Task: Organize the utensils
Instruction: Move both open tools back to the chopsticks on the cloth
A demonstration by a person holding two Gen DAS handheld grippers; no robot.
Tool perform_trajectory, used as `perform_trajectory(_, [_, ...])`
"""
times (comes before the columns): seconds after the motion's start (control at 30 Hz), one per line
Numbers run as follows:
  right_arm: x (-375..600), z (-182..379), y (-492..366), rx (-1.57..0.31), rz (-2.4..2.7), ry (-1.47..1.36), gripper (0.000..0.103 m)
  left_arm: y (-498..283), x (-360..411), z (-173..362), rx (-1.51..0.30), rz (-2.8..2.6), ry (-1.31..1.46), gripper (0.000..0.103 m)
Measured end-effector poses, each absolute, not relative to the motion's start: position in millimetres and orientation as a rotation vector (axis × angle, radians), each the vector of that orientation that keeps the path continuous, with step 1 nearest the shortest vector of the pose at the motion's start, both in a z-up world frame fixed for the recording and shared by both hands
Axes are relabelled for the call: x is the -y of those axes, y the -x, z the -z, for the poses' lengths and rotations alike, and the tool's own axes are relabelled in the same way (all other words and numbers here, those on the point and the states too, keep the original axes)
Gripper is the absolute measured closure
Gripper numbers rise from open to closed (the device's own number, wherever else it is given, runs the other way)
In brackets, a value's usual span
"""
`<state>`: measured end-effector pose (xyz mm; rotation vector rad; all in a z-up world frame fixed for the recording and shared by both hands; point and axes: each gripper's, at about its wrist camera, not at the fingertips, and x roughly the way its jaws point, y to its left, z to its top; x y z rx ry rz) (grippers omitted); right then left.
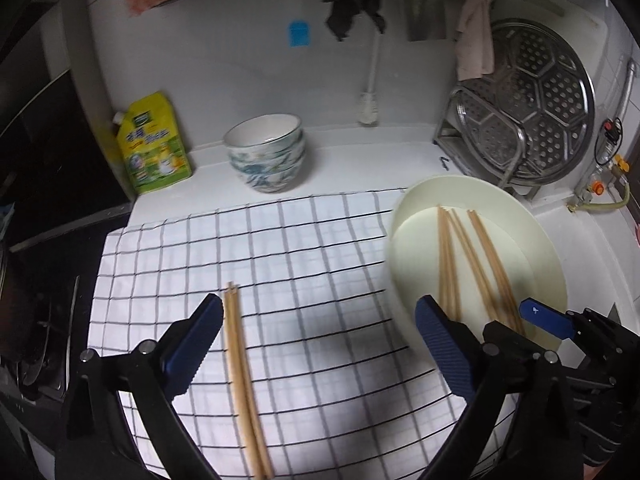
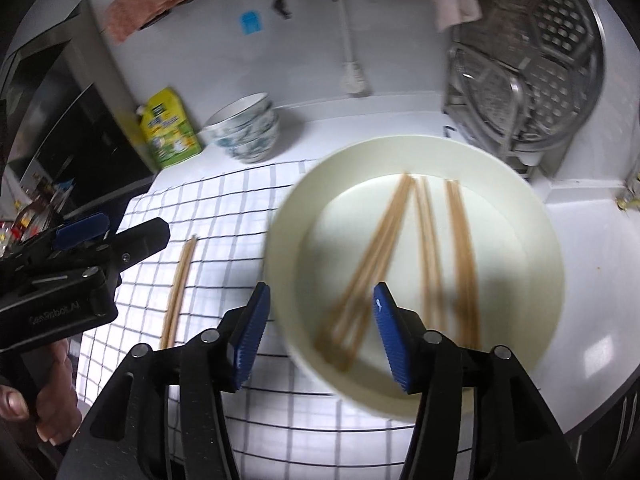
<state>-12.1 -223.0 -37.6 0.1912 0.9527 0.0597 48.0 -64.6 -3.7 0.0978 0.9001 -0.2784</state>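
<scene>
A pair of wooden chopsticks (image 1: 240,364) lies on the checked cloth (image 1: 312,264); it also shows in the right wrist view (image 2: 180,284). Several more chopsticks (image 1: 472,256) lie in a cream plate (image 1: 420,196), also seen in the right wrist view as chopsticks (image 2: 424,248) in the plate (image 2: 300,200). My left gripper (image 1: 320,340) is open and empty above the cloth, the lone pair just inside its left finger. My right gripper (image 2: 320,328) is open and empty over the plate's near rim, around the ends of some chopsticks; it shows in the left wrist view (image 1: 544,316).
Stacked patterned bowls (image 1: 268,156) and a yellow-green pouch (image 1: 154,144) stand at the back by the wall. A metal rack with a steamer tray (image 1: 532,100) stands at the back right. A dark stove (image 1: 36,184) lies to the left.
</scene>
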Motion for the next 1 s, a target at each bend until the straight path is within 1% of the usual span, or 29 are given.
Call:
perform_trajectory(0.07, [210, 36, 13, -0.953, -0.082, -0.181, 0.045, -47, 48, 8, -0.917, 0.256, -0.087, 0.008])
perform_trajectory(0.13, [195, 35, 12, -0.955, -0.107, -0.169, 0.044, -46, 31, 13, -0.935, 0.228, -0.074, 0.008])
perform_trajectory(0.23, [176, 37, 11, -0.963, -0.14, -0.157, 0.038, -44, 7, 21, -0.96, 0.192, -0.046, 0.008])
perform_trajectory(0.33, [156, 41, 10, -0.969, -0.172, -0.152, 0.038, -41, -18, 30, -0.978, 0.146, -0.031, 0.007])
perform_trajectory(0.43, [141, 48, 7, -0.982, -0.199, -0.144, 0.036, -39, -38, 39, -0.979, 0.107, -0.035, 0.007])
perform_trajectory(0.67, [102, 78, 1, -1.033, -0.209, -0.1, 0.036, -36, -84, 69, -1.0, 0.044, -0.027, 0.007])
perform_trajectory(1.0, [64, 133, -7, -1.148, -0.209, -0.094, 0.036, -39, -116, 113, -1.079, 0.041, -0.039, 0.007])
